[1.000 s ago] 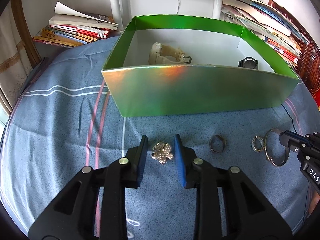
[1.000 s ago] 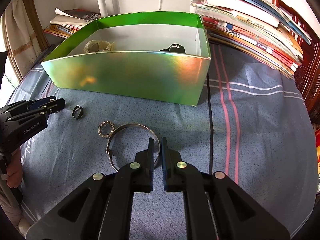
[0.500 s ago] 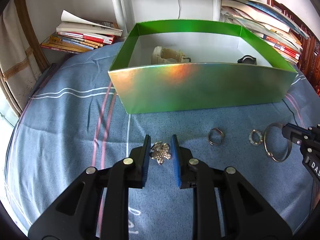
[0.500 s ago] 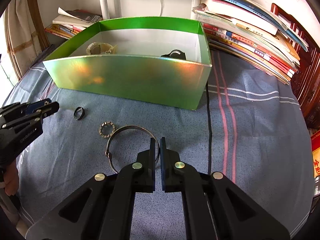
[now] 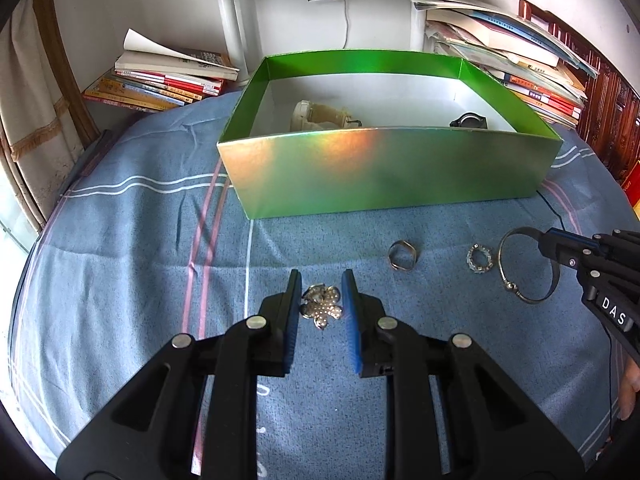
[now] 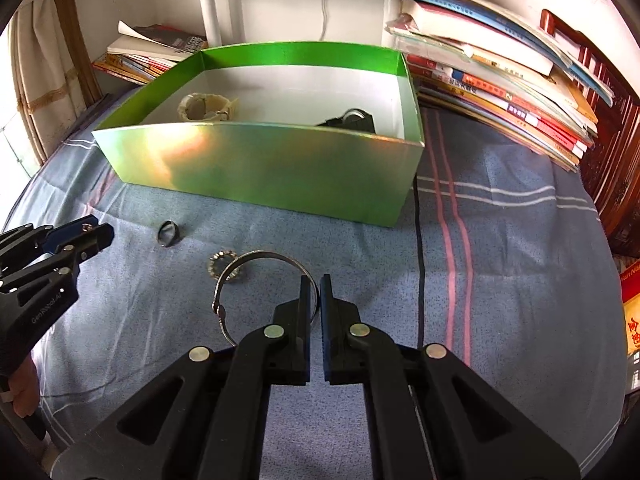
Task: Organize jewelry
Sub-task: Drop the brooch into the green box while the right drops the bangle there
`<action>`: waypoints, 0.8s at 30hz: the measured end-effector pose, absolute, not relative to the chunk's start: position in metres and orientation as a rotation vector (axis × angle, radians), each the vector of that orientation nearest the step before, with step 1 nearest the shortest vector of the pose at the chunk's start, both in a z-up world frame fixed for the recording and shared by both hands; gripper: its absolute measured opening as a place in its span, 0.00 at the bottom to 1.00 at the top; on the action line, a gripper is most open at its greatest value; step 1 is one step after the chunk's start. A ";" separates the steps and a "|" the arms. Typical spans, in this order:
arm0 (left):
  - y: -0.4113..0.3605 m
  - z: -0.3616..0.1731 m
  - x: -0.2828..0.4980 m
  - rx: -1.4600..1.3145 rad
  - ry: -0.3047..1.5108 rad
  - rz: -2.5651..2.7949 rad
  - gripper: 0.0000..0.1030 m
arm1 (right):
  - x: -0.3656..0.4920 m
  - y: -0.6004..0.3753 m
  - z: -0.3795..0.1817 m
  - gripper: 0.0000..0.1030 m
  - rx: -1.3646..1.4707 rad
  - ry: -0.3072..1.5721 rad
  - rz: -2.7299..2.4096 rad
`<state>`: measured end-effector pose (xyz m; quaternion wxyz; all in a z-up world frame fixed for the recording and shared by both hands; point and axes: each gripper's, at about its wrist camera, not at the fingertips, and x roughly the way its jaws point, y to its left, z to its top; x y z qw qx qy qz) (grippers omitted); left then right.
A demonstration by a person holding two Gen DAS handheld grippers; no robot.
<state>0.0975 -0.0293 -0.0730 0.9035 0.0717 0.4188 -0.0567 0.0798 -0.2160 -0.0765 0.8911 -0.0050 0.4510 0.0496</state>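
Flower brooch (image 5: 321, 306) is pinched between the blue pads of the left hand-held gripper (image 5: 320, 300), raised for the green box (image 5: 384, 176). Bangle (image 6: 256, 280) is clamped at its rim by the right hand-held gripper (image 6: 315, 296), likewise box-bound. Two rings are left on the bedspread (image 5: 140, 240).
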 end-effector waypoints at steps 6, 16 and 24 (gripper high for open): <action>-0.027 -0.061 0.093 0.144 0.835 -0.112 0.20 | 0.077 -0.222 -0.061 0.05 0.013 0.892 0.095; -0.021 -0.014 0.096 0.122 0.758 -0.153 0.20 | 0.084 -0.225 0.006 0.05 -0.009 0.726 0.128; -0.029 0.030 0.152 0.123 0.685 -0.179 0.20 | 0.136 -0.227 0.033 0.05 -0.010 0.667 0.104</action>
